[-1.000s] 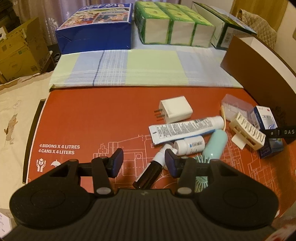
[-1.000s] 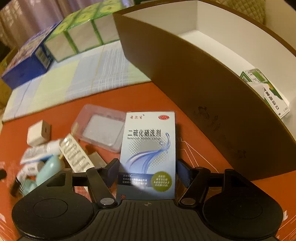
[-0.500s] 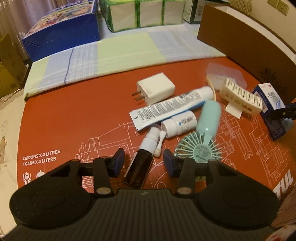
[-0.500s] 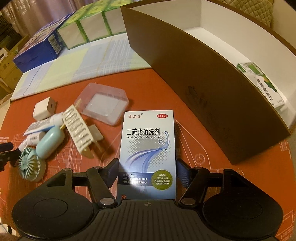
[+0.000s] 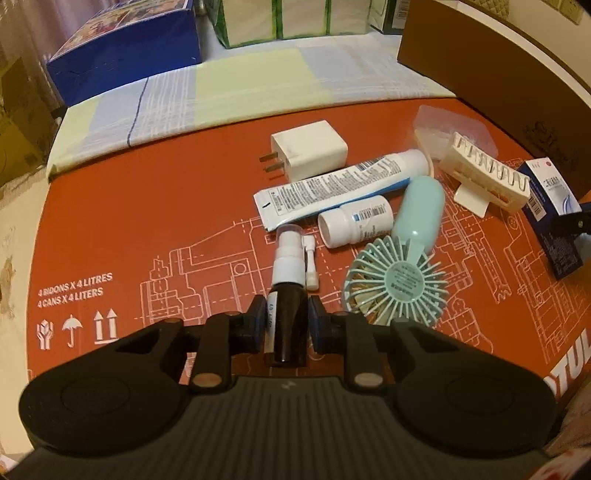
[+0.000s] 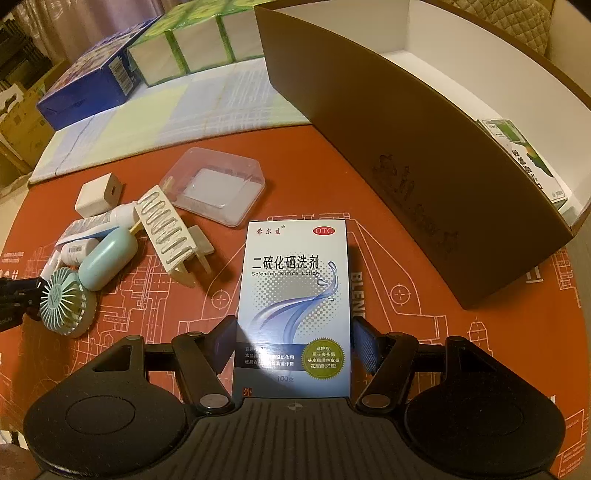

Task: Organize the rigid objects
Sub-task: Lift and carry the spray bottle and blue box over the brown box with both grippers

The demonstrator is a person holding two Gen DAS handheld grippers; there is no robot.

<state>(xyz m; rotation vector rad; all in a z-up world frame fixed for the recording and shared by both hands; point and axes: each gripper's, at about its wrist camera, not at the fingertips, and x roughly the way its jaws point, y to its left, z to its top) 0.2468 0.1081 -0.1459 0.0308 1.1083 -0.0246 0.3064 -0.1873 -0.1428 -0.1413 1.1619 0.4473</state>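
The left gripper (image 5: 286, 320) had its pads pressed against both sides of a dark spray bottle (image 5: 287, 317), which lay on the red mat (image 5: 147, 206) with its white nozzle pointing away from the gripper. Just past the nozzle lay a white tube (image 5: 340, 188), with a small white pill bottle (image 5: 354, 225) beside it and a white charger (image 5: 308, 149) behind the tube. Right of the spray bottle lay a mint fan (image 5: 400, 277), its handle touching the pill bottle. Farther right of the fan sat a cream rack (image 5: 484, 177), and behind that a clear lidded tub (image 5: 454, 129). The right gripper (image 6: 293, 349) pinched a blue lotion box (image 6: 293, 295) by its two long edges, the box's face up toward the camera; whether the box rested on the mat or was lifted could not be told. Left of the lotion box, in the right wrist view, were the rack (image 6: 168, 230), the tub (image 6: 214, 184) and the fan (image 6: 66, 299). Right of the lotion box stood a large brown carton (image 6: 424, 177) with a white inside, holding a green-printed box (image 6: 524, 155) against its far end. Beyond the mat lay a checked cloth (image 5: 229, 85), with a blue box (image 5: 125, 48) and green packs (image 5: 280, 18) behind it.
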